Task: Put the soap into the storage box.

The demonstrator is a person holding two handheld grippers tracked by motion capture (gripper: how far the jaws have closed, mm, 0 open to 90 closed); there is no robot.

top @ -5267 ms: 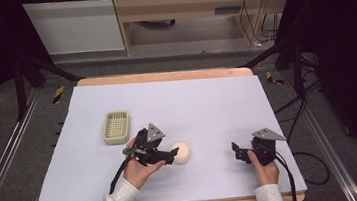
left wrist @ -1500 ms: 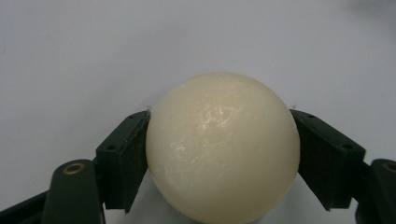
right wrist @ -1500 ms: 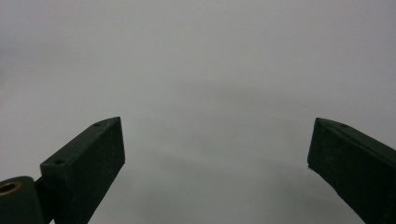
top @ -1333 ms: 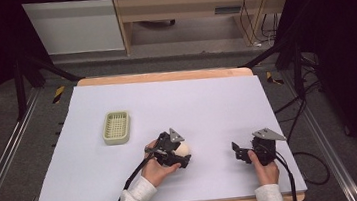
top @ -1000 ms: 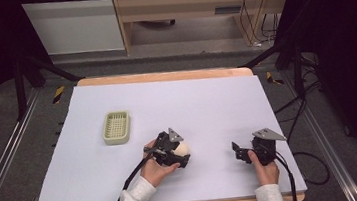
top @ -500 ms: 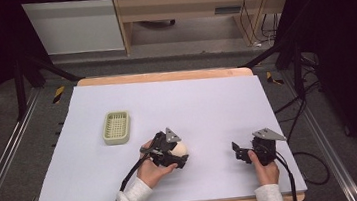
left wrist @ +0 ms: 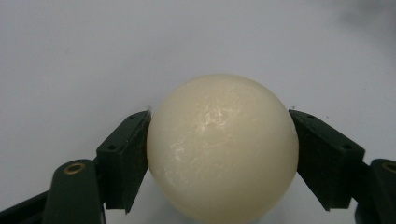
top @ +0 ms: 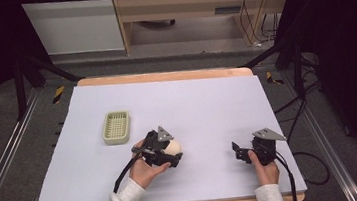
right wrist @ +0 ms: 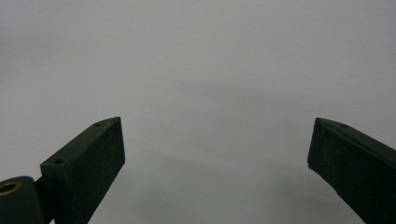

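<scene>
A smooth cream ball (left wrist: 222,147) sits between the jaws of my left gripper (left wrist: 219,119), and both black pads press on its sides. In the high view the same ball (top: 173,147) is near the middle of the white table, held by the left gripper (top: 170,154) slightly above the surface. My right gripper (top: 238,153) rests near the table's front right, pointing left. Its jaws stand wide apart in the right gripper view, with nothing but bare white surface between them (right wrist: 215,122).
A small pale green slatted tray (top: 116,127) lies on the table's left half, left of and beyond the ball. The white sheet (top: 206,97) covers a wooden table with dark floor and cables around it. A cable trails from each gripper toward the front edge.
The left gripper has carried the ball a little to the left and slightly upward. The right gripper has stayed where it was.
</scene>
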